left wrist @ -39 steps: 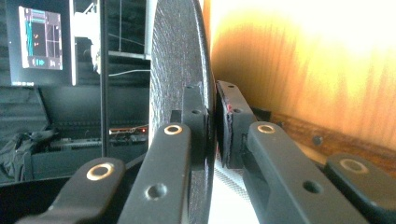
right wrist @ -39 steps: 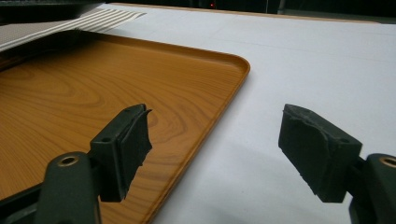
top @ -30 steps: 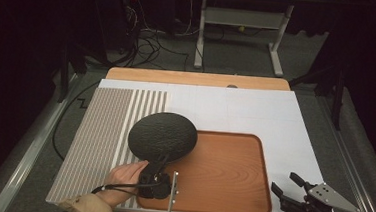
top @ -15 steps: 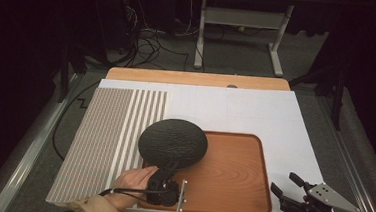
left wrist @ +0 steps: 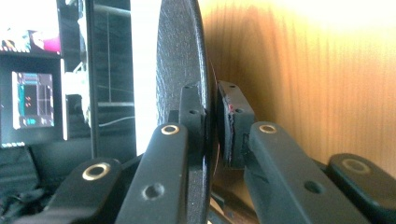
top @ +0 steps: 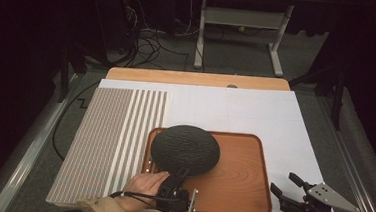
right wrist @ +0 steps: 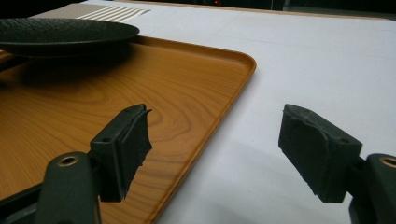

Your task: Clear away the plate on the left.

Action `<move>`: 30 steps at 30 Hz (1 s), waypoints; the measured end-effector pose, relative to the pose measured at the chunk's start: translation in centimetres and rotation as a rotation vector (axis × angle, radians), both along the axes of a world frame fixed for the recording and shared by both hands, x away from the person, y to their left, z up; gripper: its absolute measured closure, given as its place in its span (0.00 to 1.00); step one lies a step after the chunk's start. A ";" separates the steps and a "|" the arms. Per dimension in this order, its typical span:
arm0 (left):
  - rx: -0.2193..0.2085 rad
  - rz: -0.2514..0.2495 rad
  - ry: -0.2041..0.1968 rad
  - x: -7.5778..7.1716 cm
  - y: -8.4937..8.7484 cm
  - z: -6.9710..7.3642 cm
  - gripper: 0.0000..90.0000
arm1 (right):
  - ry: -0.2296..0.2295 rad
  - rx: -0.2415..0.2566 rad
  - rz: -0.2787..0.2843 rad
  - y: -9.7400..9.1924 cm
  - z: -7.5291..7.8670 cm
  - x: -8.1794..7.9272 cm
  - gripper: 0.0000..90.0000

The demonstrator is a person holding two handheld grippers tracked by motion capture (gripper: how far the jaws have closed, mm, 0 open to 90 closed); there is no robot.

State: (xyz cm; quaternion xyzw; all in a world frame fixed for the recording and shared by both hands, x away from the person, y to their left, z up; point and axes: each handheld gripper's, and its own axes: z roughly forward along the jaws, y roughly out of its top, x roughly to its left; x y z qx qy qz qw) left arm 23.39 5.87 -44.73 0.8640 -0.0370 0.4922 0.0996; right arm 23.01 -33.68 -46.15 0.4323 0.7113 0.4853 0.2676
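A round black textured plate (top: 185,149) hangs just above the left part of the wooden tray (top: 240,190). My left gripper (top: 176,181) is shut on the plate's near rim, a hand behind it. In the left gripper view the plate (left wrist: 180,79) stands edge-on between the two pads (left wrist: 233,121), with the tray's wood (left wrist: 317,84) behind. My right gripper (top: 285,190) rests open at the table's front right, past the tray's corner. In the right gripper view the open gripper (right wrist: 212,149) frames the tray's edge (right wrist: 233,88), and the plate (right wrist: 65,35) floats at the upper left.
A white sheet (top: 284,128) covers the table, with a grey striped mat (top: 108,135) at the left. A bare wooden strip (top: 198,79) runs along the far edge. Cables and a metal stand (top: 241,34) sit on the floor beyond.
My left gripper has carried the plate to the right, from over the tray's left edge to above the tray's left part. The right gripper has stayed where it was.
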 end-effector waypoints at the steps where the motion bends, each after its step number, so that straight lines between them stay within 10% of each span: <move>1: 0.001 -0.003 0.000 -0.1 -0.2 0.0 0.87 | 0.000 0.000 0.000 0.0 0.0 0.0 0.28; 30: 0.036 -0.168 -0.005 -1.8 -4.9 -0.8 0.89 | 0.004 0.002 0.005 0.0 0.0 0.0 0.28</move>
